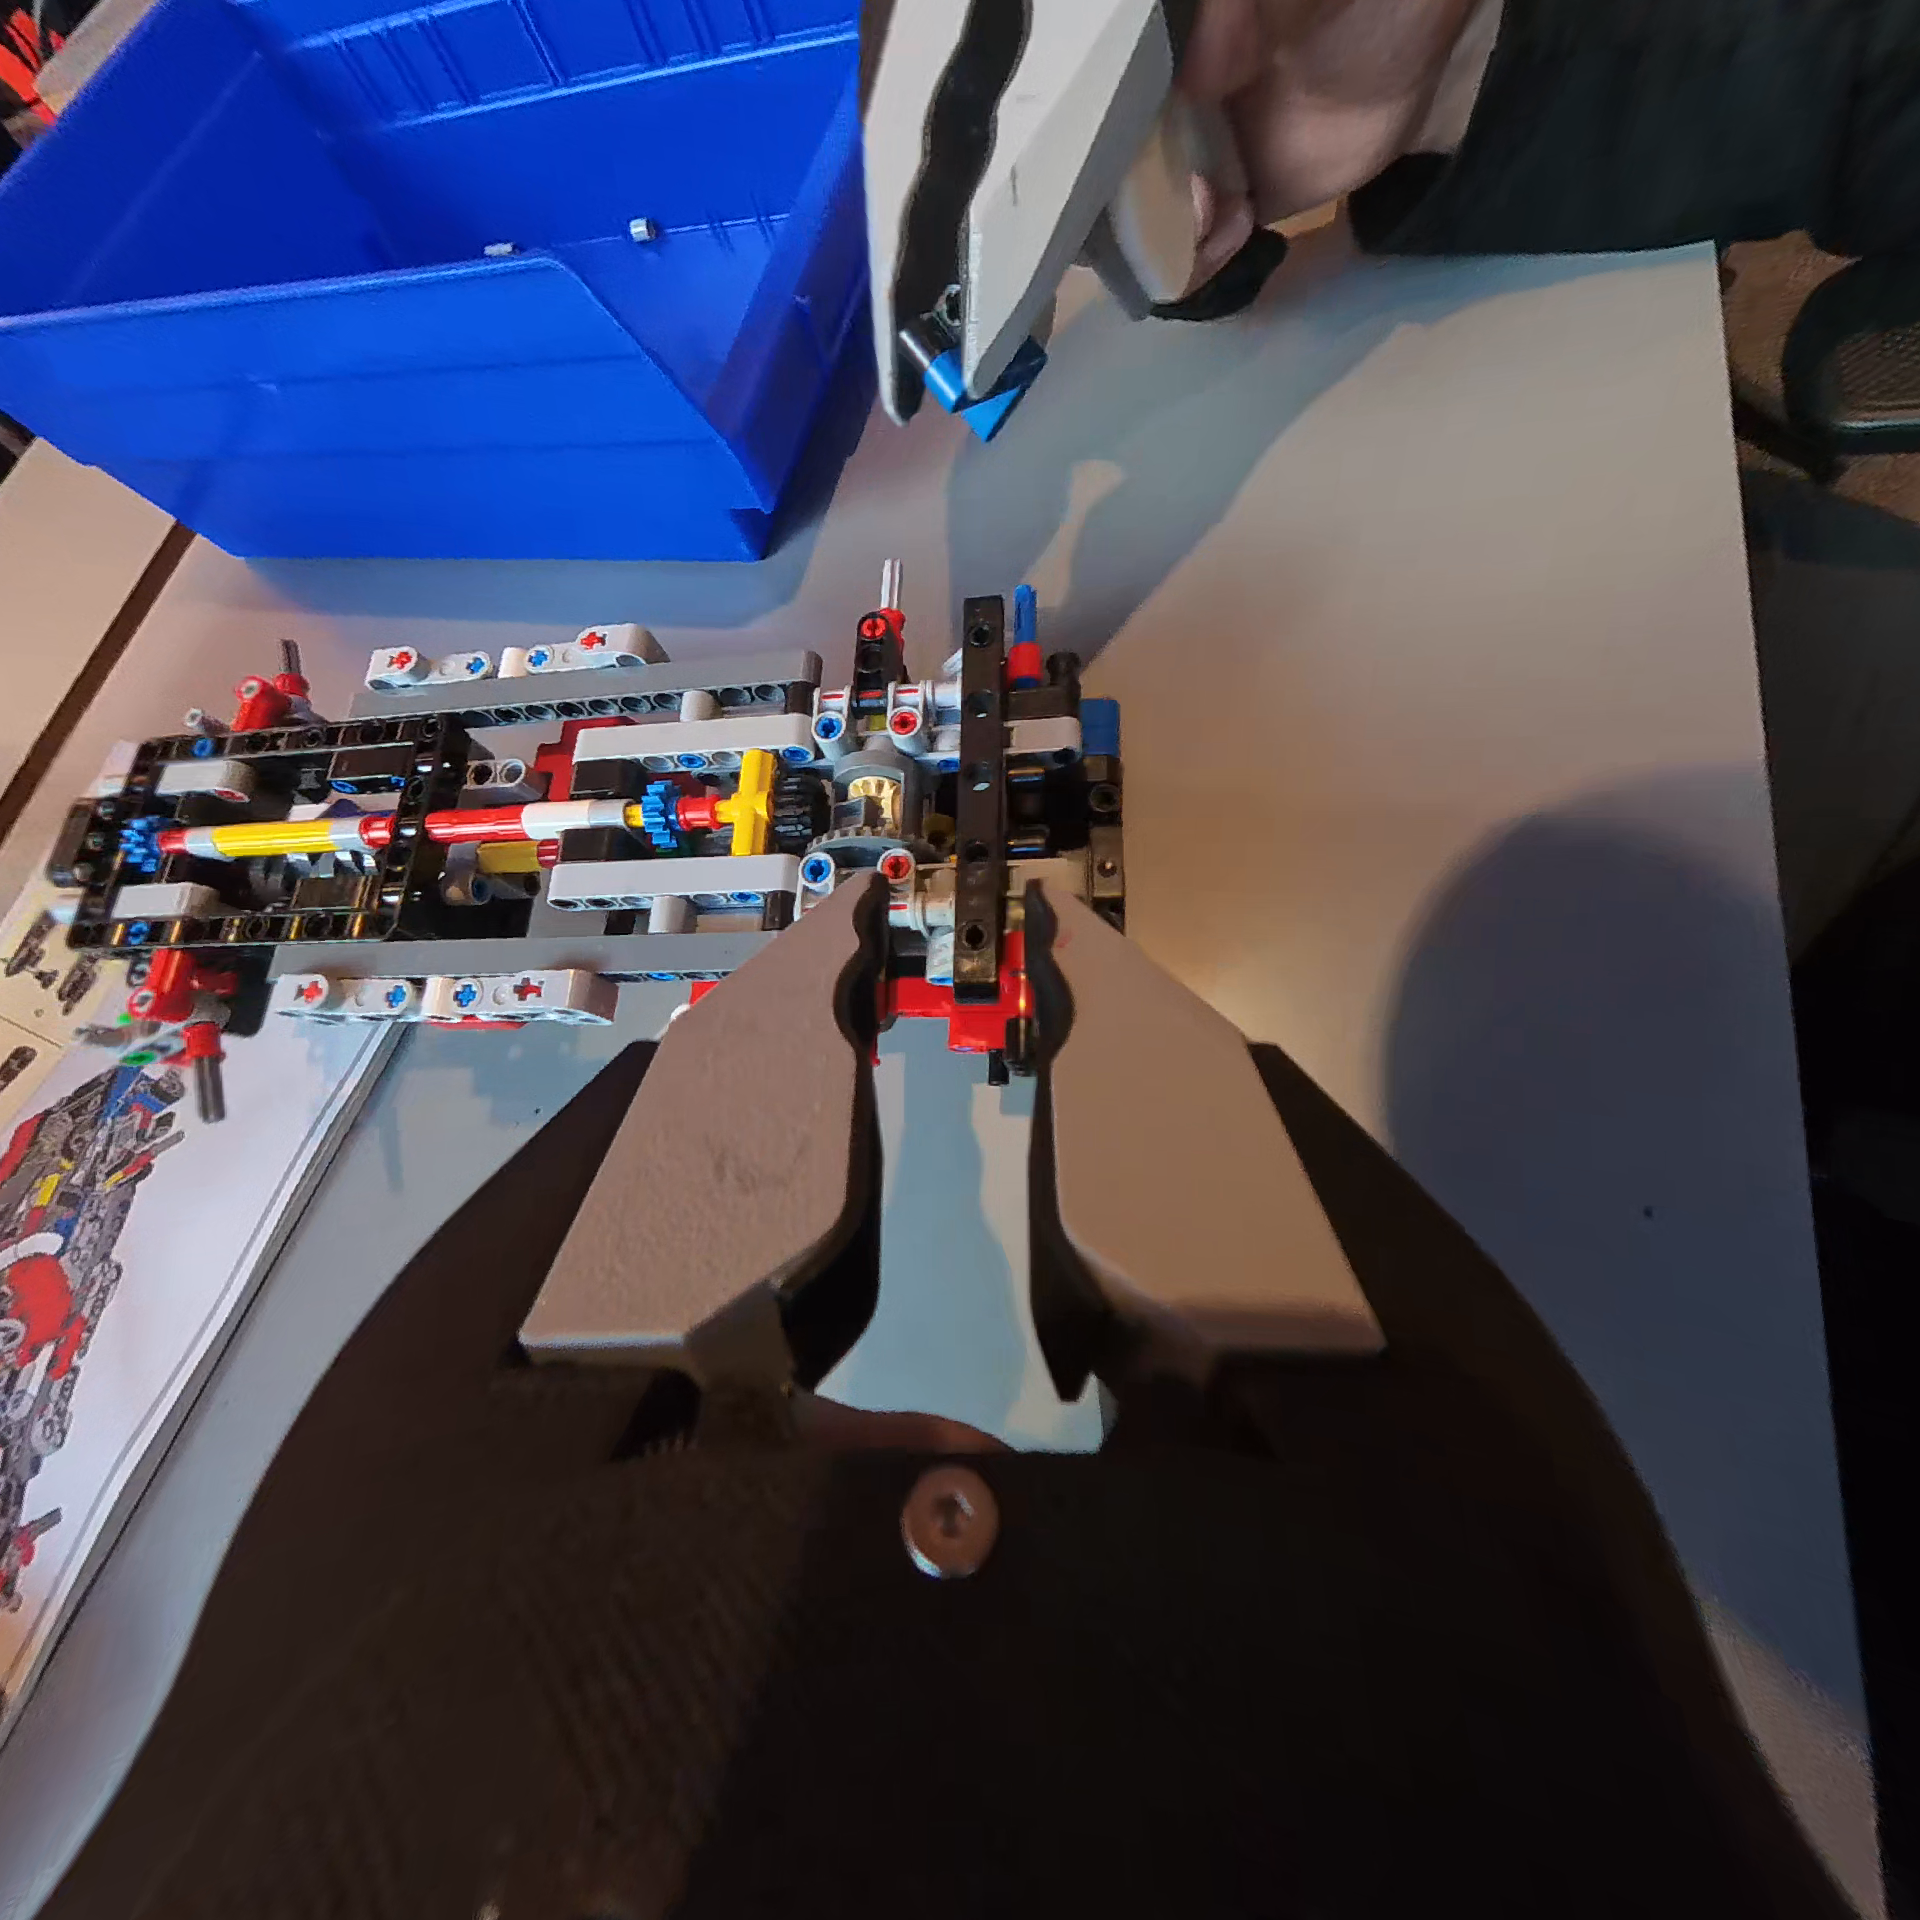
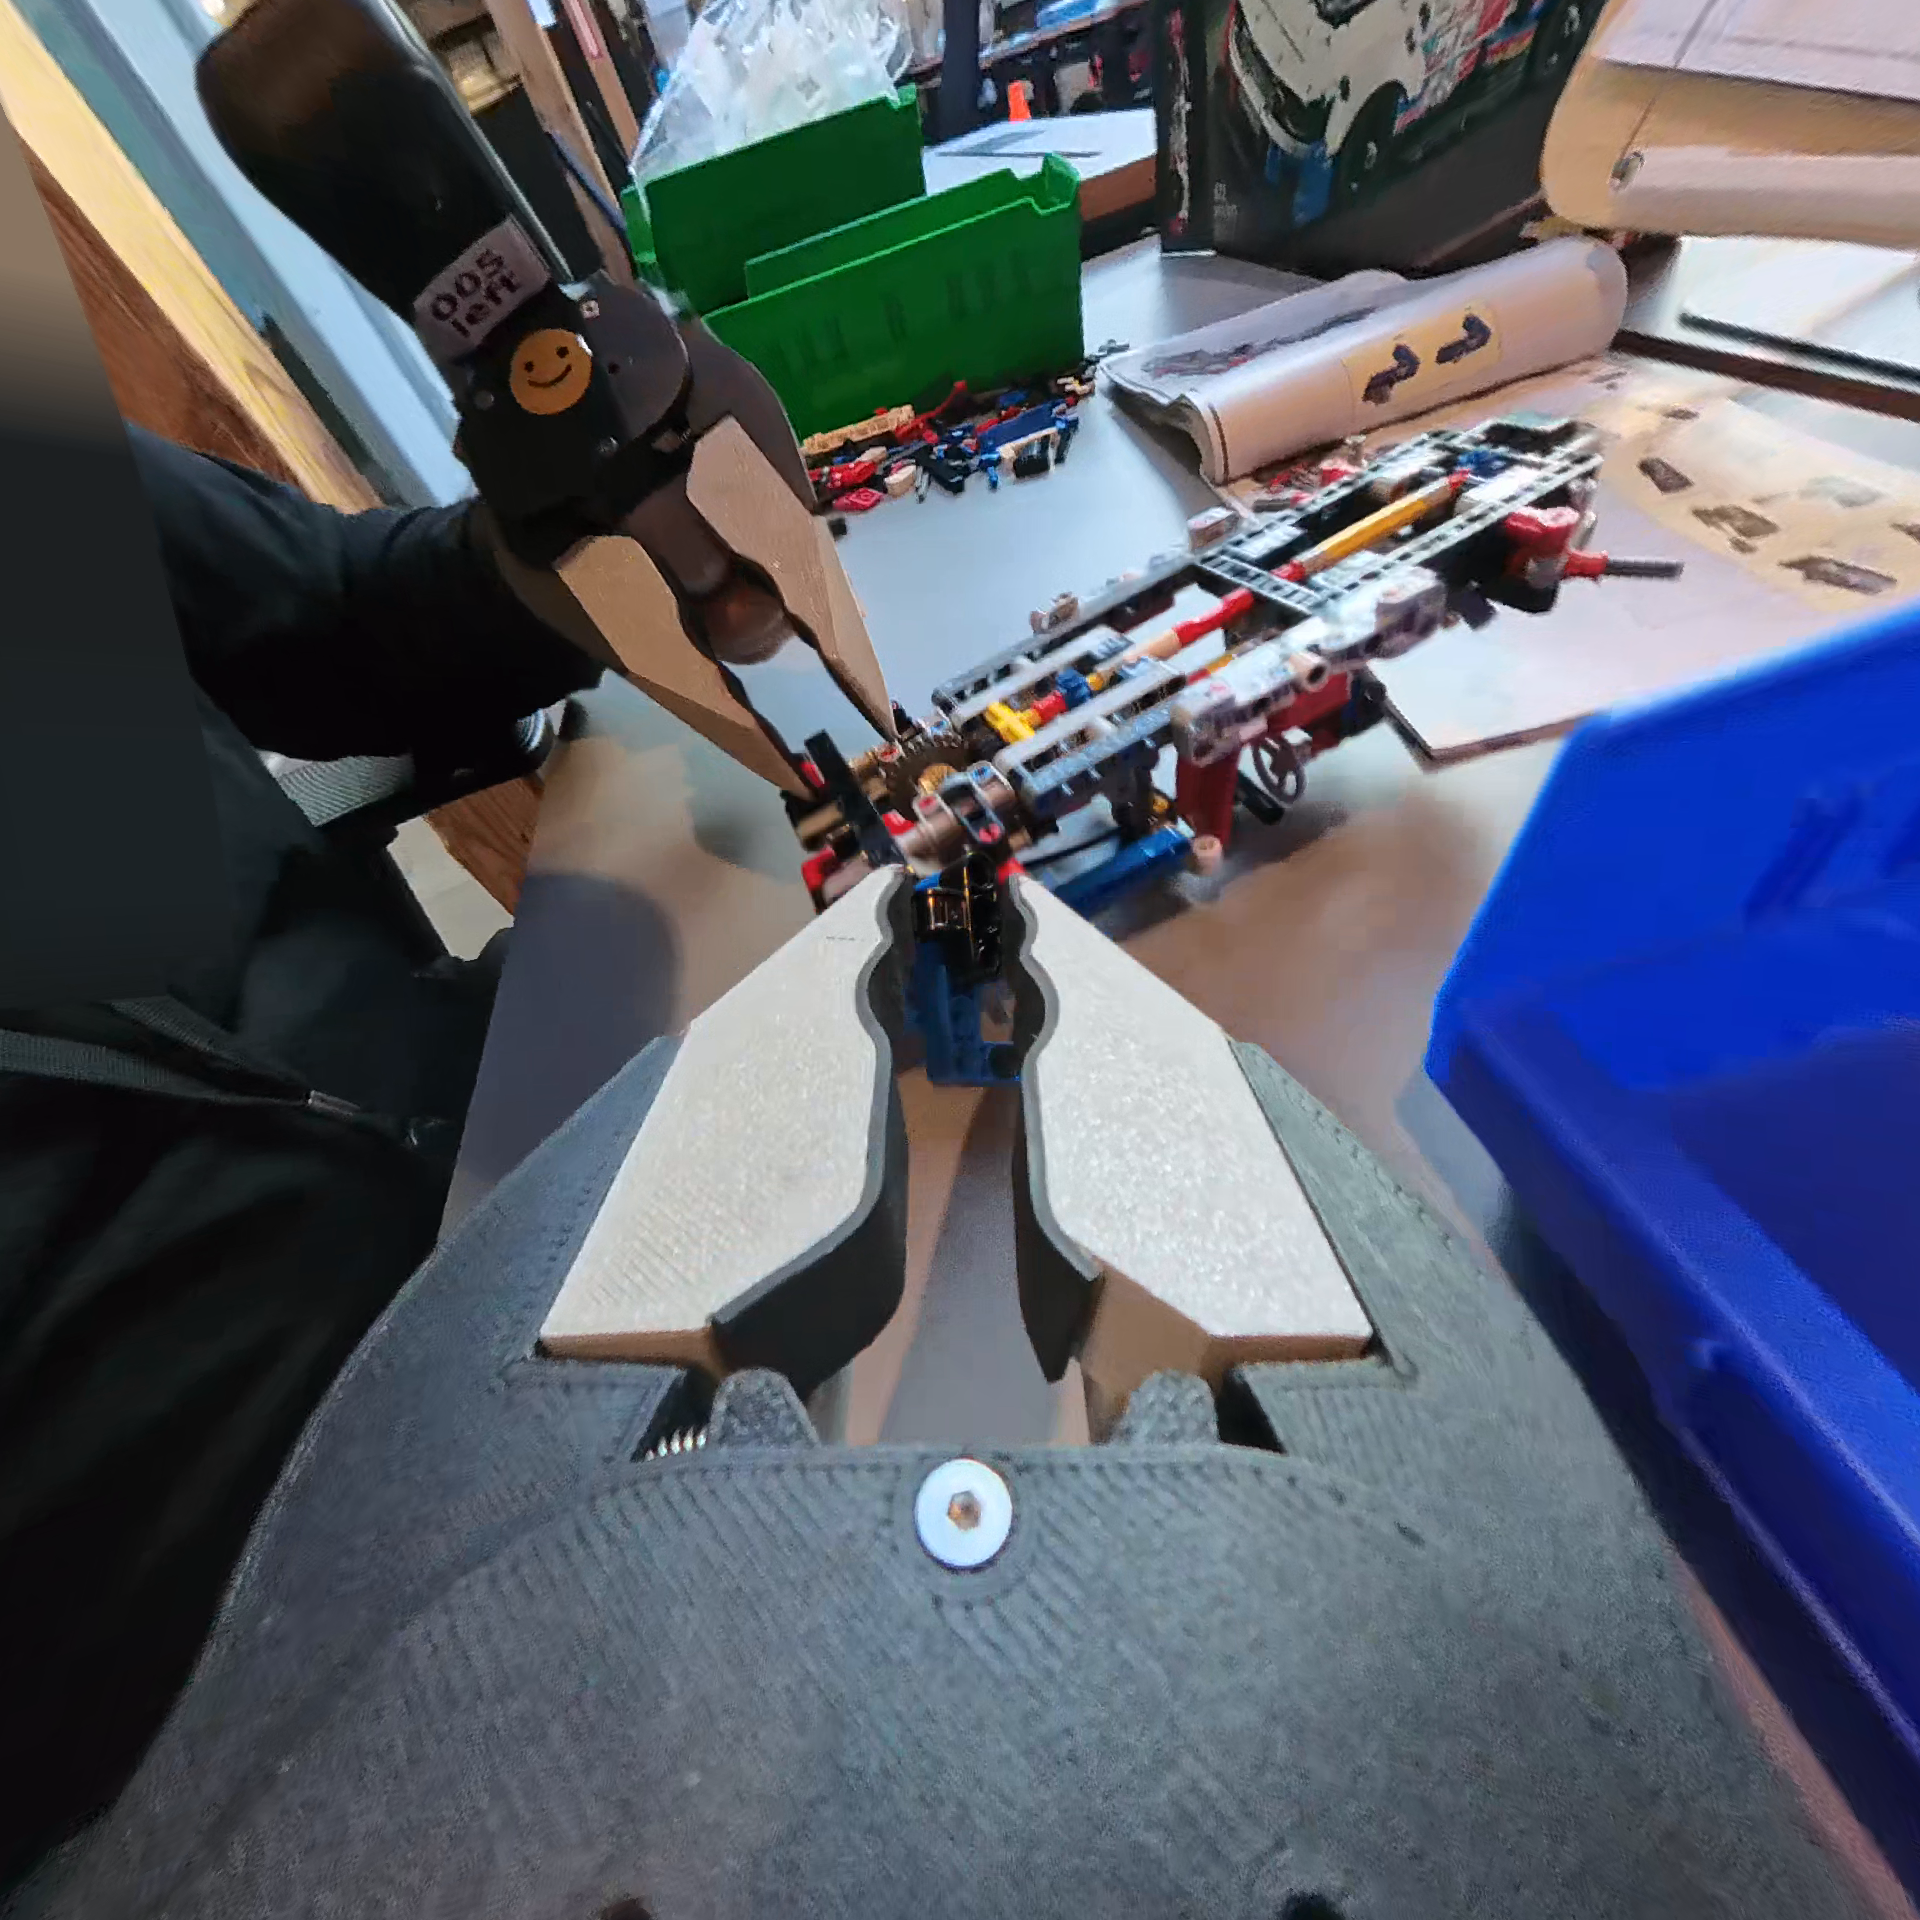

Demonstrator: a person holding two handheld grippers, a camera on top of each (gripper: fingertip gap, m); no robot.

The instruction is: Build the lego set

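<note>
A long lego chassis (image 1: 623,727) of grey, black, red and yellow beams lies on the grey table; it also shows in the right wrist view (image 2: 1351,582). My left gripper (image 1: 961,914) is shut on the chassis's near end, its fingers on either side of a black cross beam (image 1: 982,790). It also shows in the right wrist view (image 2: 850,764). My right gripper (image 2: 956,894) is shut on a small blue and black lego piece (image 2: 951,997). It hangs above and behind that same end of the chassis in the left wrist view (image 1: 948,407), piece (image 1: 940,369) between its tips.
A big blue bin (image 1: 416,312) stands close behind the chassis, right of my right gripper (image 2: 1714,1039). An instruction booklet (image 1: 156,1195) lies under the chassis's far end. Green bins (image 2: 883,281), loose pieces (image 2: 956,447) and a rolled booklet (image 2: 1403,353) lie beyond. The table edge (image 1: 1745,727) runs near the right. The tips of one gripper are about 10 centimetres away from the tips of the other.
</note>
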